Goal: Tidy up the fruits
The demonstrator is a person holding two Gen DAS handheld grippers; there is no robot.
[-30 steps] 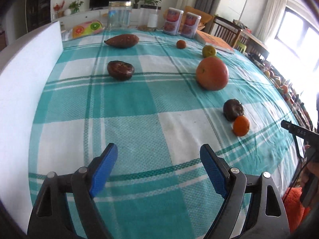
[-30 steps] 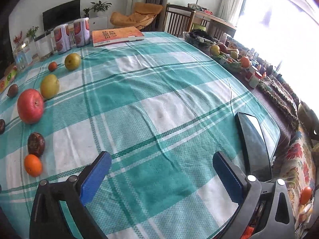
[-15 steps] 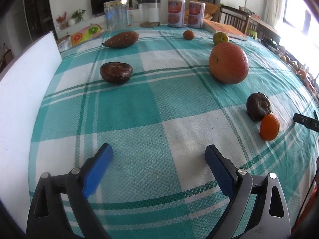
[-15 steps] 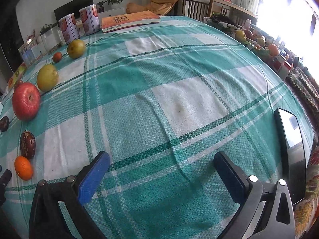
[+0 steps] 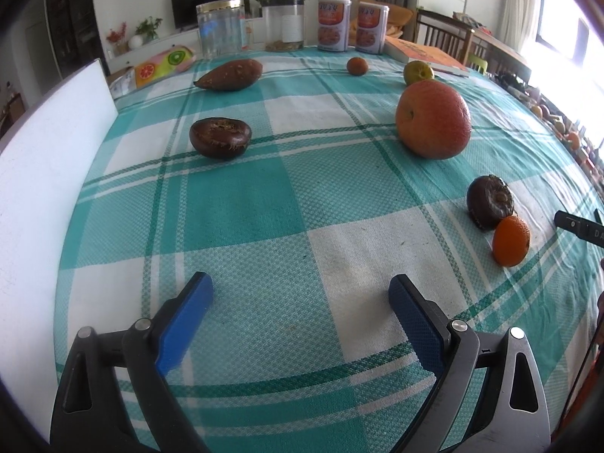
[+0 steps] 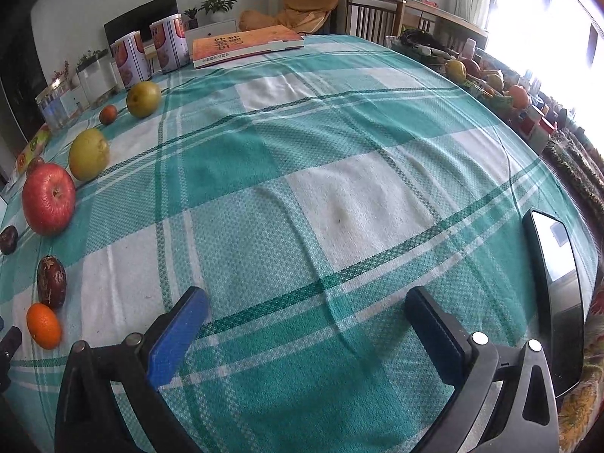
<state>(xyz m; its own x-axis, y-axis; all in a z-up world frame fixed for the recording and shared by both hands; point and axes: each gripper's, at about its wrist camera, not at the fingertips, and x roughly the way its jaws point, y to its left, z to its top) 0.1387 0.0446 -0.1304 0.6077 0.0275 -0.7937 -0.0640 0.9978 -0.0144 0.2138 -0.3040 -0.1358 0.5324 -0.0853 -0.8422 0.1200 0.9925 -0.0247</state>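
Fruits lie on a teal checked tablecloth point(image 5: 241, 211). In the left wrist view: a dark brown fruit point(image 5: 220, 137), a sweet potato point(image 5: 229, 74), a big red apple point(image 5: 433, 119), a dark fruit point(image 5: 490, 201) touching a small orange point(image 5: 510, 241), a small reddish fruit point(image 5: 357, 65) and a green fruit point(image 5: 418, 72). My left gripper point(image 5: 301, 294) is open and empty, low over the cloth. My right gripper point(image 6: 306, 311) is open and empty. The right wrist view shows the apple point(image 6: 48, 198), a yellow pear point(image 6: 89, 154), a green pear point(image 6: 143, 98), the small orange point(image 6: 43, 325) and a date point(image 6: 51, 281).
A white board point(image 5: 45, 173) stands along the left edge. Jars point(image 5: 220, 26), two cans point(image 5: 333, 24) and a book point(image 6: 245, 44) sit at the far end. A phone point(image 6: 555, 287) lies at the right edge. The right gripper's tip point(image 5: 579, 224) shows at the left view's right edge.
Both grippers have moved forward and lower over the table; the fruits look nearer and larger. Both stay open. No fruit has moved.
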